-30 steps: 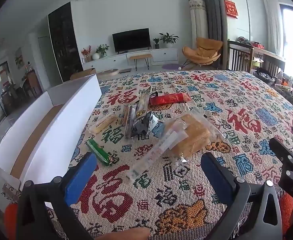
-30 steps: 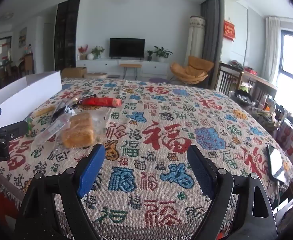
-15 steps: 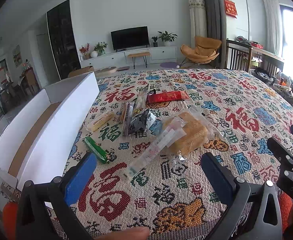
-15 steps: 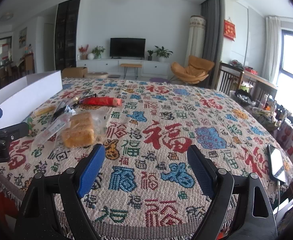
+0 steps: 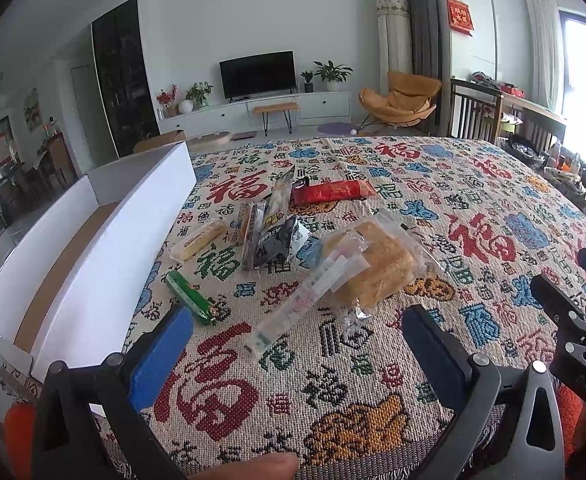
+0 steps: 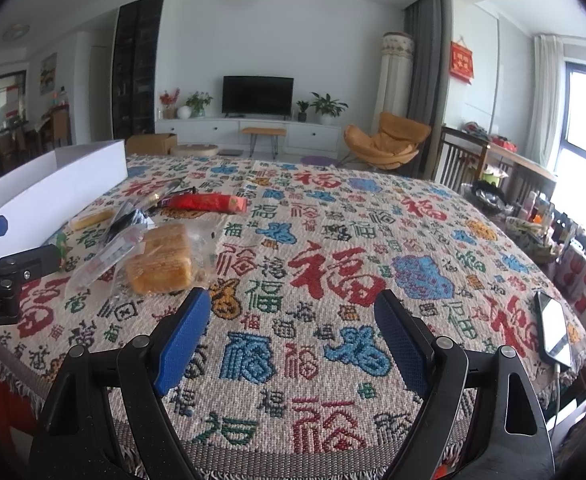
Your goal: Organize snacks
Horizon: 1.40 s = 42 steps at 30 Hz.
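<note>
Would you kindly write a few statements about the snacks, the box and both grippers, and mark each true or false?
1. The left gripper is open and holds nothing. True.
2. The red packet lies inside the white box. False: it lies on the tablecloth.
3. The bag of bread lies on the tablecloth. True.
4. The right gripper is shut on the green packet. False: it is open and empty.

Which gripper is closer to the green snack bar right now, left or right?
Left. The left gripper hangs open just short of the green snack bar, its left finger almost beside it. The right gripper sits farther right, past the bread.
</note>
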{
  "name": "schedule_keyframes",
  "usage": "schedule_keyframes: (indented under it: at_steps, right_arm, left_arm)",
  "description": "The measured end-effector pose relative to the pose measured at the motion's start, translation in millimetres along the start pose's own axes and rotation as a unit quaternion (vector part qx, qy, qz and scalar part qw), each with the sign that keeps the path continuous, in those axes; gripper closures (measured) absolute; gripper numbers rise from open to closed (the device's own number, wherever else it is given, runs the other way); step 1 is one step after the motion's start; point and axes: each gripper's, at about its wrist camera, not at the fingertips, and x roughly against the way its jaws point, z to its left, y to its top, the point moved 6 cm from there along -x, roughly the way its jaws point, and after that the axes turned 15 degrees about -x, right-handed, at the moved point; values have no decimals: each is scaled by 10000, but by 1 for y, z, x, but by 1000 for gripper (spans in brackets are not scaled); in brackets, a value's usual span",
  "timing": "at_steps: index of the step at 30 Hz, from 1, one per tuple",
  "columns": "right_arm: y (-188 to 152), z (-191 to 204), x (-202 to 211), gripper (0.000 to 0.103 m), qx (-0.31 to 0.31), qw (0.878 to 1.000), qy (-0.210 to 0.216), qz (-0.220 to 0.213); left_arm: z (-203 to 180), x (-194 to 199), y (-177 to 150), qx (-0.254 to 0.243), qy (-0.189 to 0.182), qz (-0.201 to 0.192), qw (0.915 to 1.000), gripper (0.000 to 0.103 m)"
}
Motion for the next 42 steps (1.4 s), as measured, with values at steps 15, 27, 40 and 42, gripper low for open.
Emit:
schedule_keyframes:
  at_steps: [15,27,40,42]
  right_arm:
    - [-1,2,-3,17,38,10000,-29,41]
    - [-4,5,-4,17,158,9998,-70,42]
    - [-9,3,-9,17,155,9997,-110,142]
    - [-10,4,-9,17,169,9997,-107,156]
  left_arm:
    - [-1,-1,-2,-5,-55,24,10000,0]
    - [1,-3,-3,24,-64,59,10000,0]
    - [6,-8,-9,99,-103,152,9998,0]
    - [8,-9,-9,116,-104,165,9997,0]
